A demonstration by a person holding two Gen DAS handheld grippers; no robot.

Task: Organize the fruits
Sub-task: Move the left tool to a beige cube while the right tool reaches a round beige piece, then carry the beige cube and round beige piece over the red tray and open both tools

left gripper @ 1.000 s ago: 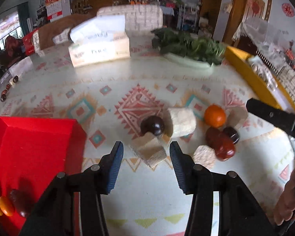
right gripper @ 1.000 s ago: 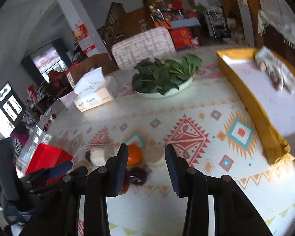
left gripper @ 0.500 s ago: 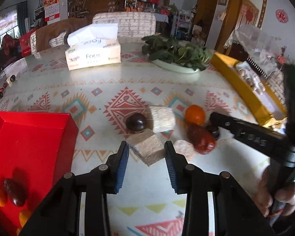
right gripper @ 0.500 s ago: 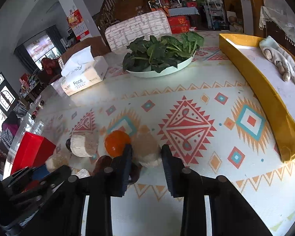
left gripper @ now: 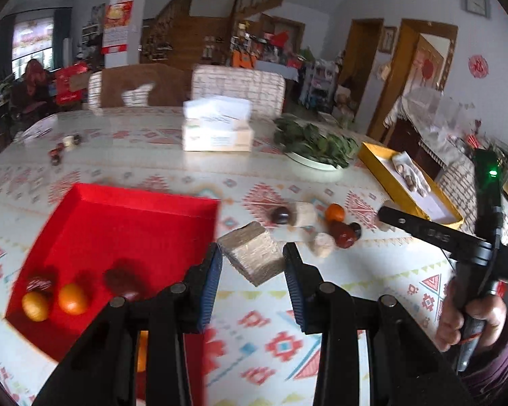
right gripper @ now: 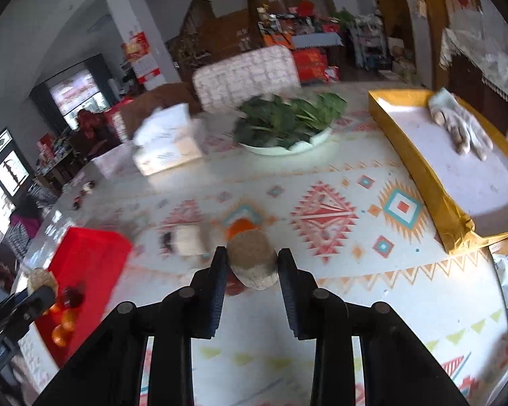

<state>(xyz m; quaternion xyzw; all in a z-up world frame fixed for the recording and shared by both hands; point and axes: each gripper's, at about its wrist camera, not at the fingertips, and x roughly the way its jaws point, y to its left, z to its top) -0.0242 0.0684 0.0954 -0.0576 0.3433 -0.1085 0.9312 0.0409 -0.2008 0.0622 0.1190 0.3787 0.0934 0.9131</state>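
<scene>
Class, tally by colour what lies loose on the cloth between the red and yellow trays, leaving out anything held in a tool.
Orange fruit: 1
Dark red or purple fruit: 3
Beige blocks: 2
Total: 6

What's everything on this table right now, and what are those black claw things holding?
Red tray: one, left, holding several orange and dark fruits.
Orange fruit: one, loose at table centre, among dark fruits.
Tissue box: one, white, far side.
Plate of greens: one, white plate, far side.
Yellow tray: one, right, with a pale glove.
Left gripper: shut on a beige block.
Right gripper: shut on a beige rounded block.
</scene>
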